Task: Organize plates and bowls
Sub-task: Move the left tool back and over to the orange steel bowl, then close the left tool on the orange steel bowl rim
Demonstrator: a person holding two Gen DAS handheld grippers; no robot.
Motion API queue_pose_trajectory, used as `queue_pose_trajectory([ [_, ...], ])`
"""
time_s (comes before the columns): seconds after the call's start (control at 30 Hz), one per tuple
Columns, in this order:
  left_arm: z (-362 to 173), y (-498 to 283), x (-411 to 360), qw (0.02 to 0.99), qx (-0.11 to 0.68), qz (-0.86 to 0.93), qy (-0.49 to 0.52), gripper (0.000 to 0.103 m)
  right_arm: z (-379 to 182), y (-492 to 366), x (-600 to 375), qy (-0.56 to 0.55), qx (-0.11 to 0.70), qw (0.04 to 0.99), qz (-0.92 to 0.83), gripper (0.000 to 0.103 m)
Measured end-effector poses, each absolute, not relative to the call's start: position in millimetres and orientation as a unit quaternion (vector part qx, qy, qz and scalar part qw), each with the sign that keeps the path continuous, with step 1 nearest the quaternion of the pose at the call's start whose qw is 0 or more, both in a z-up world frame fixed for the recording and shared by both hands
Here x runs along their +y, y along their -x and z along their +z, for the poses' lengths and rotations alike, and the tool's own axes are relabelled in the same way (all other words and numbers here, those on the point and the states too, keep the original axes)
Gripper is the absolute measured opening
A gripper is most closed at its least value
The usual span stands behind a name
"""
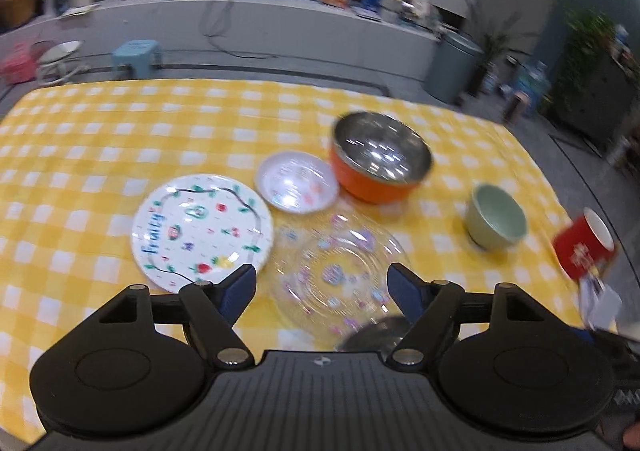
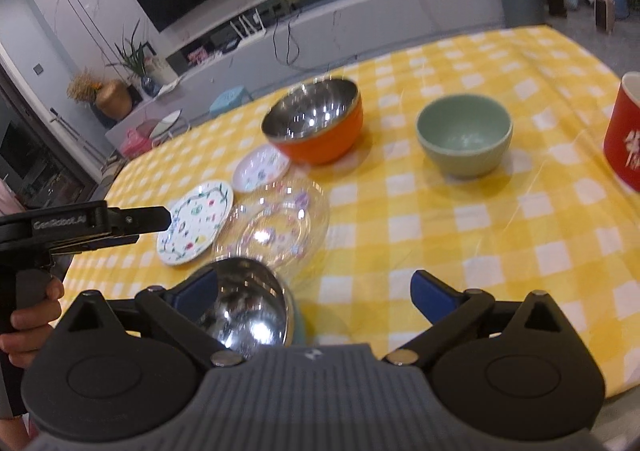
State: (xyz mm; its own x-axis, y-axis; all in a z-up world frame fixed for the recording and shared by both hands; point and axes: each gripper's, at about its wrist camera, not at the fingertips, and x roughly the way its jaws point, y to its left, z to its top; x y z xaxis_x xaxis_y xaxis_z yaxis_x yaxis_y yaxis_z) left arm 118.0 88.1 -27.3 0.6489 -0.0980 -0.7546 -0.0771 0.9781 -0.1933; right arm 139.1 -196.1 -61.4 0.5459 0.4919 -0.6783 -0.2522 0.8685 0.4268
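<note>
On the yellow checked tablecloth (image 1: 100,139) lie a white "fruity" plate (image 1: 202,231), a small white dish (image 1: 296,183), a clear glass plate with purple dots (image 1: 338,275), an orange steel-lined bowl (image 1: 380,157) and a green bowl (image 1: 496,217). My left gripper (image 1: 322,283) is open and empty, just above the glass plate's near side. My right gripper (image 2: 316,291) is open and empty; a steel bowl (image 2: 244,303) sits just inside its left finger. The same dishes show in the right wrist view: fruity plate (image 2: 196,221), glass plate (image 2: 276,227), orange bowl (image 2: 316,125), green bowl (image 2: 464,135).
A red cup (image 2: 624,139) stands at the table's right edge, also in the left wrist view (image 1: 584,247). The left gripper's body (image 2: 80,223) reaches in from the left in the right wrist view. Beyond the table stand a TV console, stools and plants.
</note>
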Motion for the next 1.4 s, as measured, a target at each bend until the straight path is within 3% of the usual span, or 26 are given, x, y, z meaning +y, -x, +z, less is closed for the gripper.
queue_pose_trajectory([
  [0.23, -6, -131, 93, 0.903, 0.410, 0.018, 0.127, 0.088, -24, -146, -201, -0.120, 0.381, 0.898, 0.187, 0.100],
  [0.67, 34, -155, 66, 0.935, 0.352, 0.004, 0.048, 0.088, 31, -195, -209, -0.133, 0.324, 0.921, 0.168, 0.100],
  [1.0, -4, -196, 60, 0.919, 0.393, 0.005, 0.038, 0.087, 1, -249, -188, -0.117, 0.354, 0.915, 0.151, 0.100],
  [1.17, -28, -231, 69, 0.908, 0.412, 0.008, 0.079, 0.086, -26, -283, -176, -0.136, 0.380, 0.903, 0.145, 0.100],
  [1.23, -39, -246, 73, 0.897, 0.432, 0.020, 0.086, 0.080, -36, -296, -172, -0.139, 0.391, 0.899, 0.139, 0.100],
  [1.4, -62, -268, 83, 0.883, 0.447, 0.026, 0.141, 0.079, -63, -323, -166, -0.138, 0.412, 0.892, 0.124, 0.100],
])
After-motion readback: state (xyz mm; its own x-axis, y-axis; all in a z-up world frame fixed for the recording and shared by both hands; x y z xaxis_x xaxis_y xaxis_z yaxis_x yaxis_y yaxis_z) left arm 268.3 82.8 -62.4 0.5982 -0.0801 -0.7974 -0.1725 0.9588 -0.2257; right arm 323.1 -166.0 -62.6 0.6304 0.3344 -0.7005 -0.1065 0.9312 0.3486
